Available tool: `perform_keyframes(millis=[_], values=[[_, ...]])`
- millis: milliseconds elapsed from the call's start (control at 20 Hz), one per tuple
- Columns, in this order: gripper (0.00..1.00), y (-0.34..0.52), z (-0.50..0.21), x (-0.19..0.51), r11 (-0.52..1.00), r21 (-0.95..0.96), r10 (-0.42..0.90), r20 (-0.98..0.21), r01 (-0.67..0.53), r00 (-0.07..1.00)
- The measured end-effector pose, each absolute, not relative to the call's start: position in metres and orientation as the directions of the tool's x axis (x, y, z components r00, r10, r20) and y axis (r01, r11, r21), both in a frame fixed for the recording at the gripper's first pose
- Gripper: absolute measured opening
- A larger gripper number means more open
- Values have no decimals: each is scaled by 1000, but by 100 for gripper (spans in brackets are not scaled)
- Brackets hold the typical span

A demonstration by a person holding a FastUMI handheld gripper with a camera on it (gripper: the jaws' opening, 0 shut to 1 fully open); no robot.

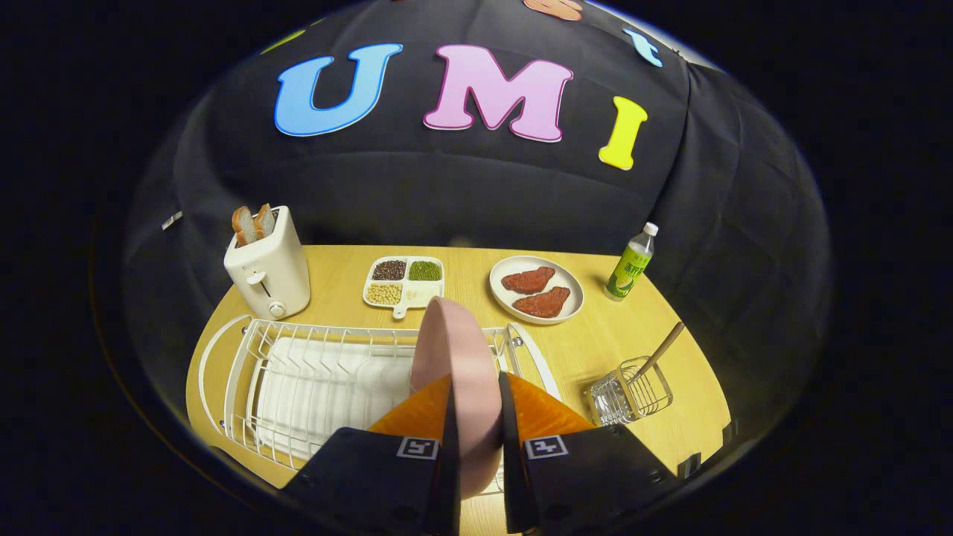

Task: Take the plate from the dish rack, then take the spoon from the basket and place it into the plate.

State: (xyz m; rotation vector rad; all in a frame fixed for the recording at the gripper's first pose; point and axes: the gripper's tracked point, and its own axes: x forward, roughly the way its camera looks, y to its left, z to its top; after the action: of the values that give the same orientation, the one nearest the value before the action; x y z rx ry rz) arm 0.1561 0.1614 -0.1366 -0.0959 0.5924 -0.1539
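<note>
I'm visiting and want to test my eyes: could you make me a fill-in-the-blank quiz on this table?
1. The claw grips the round pink plate between its ____.
2. The white toaster holds ____ slices of bread.
3. The wooden-handled spoon stands in the wire ____.
4. The round white dish carries two pieces of ____.

Missing: fingers; two; basket; meat

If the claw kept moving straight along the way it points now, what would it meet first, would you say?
The claw is shut on the pink plate. Beyond it, first in line looks to be the divided snack tray, though depth is hard to judge.
</note>
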Motion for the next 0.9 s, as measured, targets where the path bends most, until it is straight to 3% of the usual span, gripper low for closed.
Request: perform_keyframes(millis=[500, 700, 900], values=[[27, 172, -122, 157, 962, -251, -223, -478, 111, 850], [27, 151, -108, 161, 953, -239, -278, -434, 188, 857], [24, 137, -109, 163, 952, -249, -274, -438, 177, 856]])
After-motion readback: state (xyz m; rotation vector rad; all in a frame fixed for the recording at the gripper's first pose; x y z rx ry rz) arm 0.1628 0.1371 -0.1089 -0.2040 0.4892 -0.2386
